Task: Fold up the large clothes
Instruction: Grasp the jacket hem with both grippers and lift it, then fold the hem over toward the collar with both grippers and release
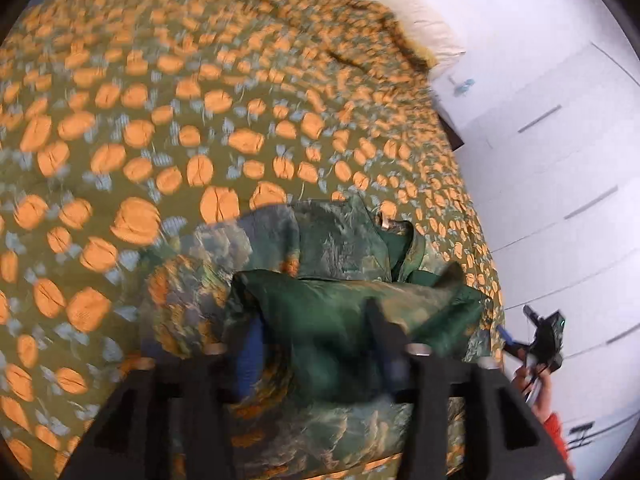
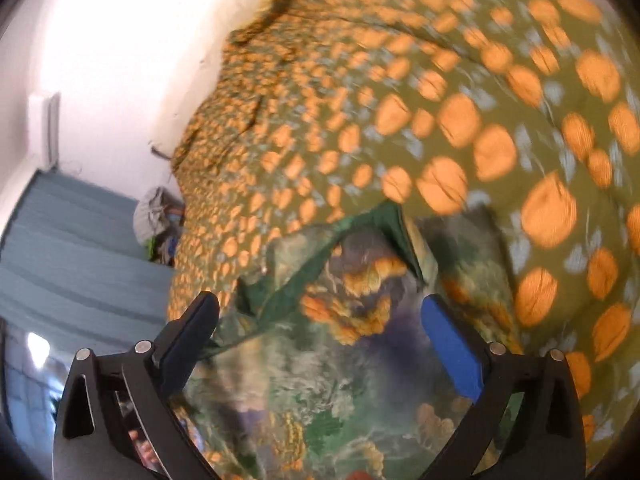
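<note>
Left tool (image 1: pixel 316 336) grips bunched green garment (image 1: pixel 340 248); right tool (image 2: pixel 320 320) spread wide above it, empty

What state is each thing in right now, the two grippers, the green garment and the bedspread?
Left gripper: fingers part-closed around a bunched fold of the garment; blur hides whether it is clamped.
Right gripper: open, fingers spread wide over the garment, not gripping.
Green patterned garment: crumpled and bunched, not folded flat.
Orange-spotted bedspread: spread over the bed, slightly wrinkled.
</note>
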`<act>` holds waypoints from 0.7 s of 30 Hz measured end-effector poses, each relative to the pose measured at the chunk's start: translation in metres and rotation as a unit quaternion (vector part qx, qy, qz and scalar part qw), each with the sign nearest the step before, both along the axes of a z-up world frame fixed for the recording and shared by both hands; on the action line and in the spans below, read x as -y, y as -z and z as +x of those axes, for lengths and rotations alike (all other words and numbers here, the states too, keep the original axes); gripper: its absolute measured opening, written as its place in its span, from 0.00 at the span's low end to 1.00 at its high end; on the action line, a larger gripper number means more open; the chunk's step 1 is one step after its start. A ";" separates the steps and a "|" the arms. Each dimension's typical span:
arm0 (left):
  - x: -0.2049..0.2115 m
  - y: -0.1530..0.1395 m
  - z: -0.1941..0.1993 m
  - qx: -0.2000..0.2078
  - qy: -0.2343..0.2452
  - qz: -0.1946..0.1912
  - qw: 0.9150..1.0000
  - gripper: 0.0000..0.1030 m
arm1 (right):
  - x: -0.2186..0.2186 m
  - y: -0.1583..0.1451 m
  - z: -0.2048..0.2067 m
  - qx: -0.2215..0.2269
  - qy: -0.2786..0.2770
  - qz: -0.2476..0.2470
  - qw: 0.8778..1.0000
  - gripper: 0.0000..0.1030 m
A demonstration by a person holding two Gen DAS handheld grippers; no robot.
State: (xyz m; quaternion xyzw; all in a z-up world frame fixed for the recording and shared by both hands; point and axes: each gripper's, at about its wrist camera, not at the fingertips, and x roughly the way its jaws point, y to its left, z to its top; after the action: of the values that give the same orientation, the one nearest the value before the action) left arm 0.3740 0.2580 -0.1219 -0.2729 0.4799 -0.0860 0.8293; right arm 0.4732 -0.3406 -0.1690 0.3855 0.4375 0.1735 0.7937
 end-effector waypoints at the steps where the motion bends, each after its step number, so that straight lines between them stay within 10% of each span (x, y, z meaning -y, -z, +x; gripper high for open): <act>1: -0.002 -0.005 -0.006 0.012 0.002 0.013 1.000 0.62 | 0.000 -0.005 0.000 0.007 -0.008 -0.010 1.000 0.99; 7: -0.001 0.016 -0.015 0.005 0.048 0.043 0.998 0.66 | -0.022 -0.003 0.000 0.013 -0.078 -0.175 0.981 0.99; 11: 0.038 0.055 0.012 -0.036 0.070 0.135 0.988 0.66 | -0.043 0.019 0.008 -0.002 -0.091 -0.204 0.975 0.97; 12: 0.046 0.062 0.019 -0.043 0.062 0.166 0.983 0.63 | -0.050 0.026 0.012 -0.012 -0.090 -0.212 0.973 0.93; 14: 0.050 0.069 0.026 -0.054 0.040 0.192 0.979 0.11 | -0.058 0.035 0.017 -0.029 -0.081 -0.245 0.966 0.53; 16: 0.043 0.062 0.024 -0.048 -0.007 0.198 0.979 0.10 | -0.062 0.032 0.013 -0.032 -0.070 -0.288 0.955 0.16; 21: 0.041 0.019 0.009 0.033 -0.054 0.230 0.971 0.10 | -0.056 -0.024 -0.006 0.061 -0.037 -0.333 0.940 0.12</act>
State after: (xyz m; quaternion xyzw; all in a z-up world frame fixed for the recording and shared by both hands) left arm 0.3826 0.2168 -0.1409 -0.0974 0.4440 0.0624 0.8885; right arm 0.4674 -0.2844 -0.1453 0.0713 0.4348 0.0699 0.8950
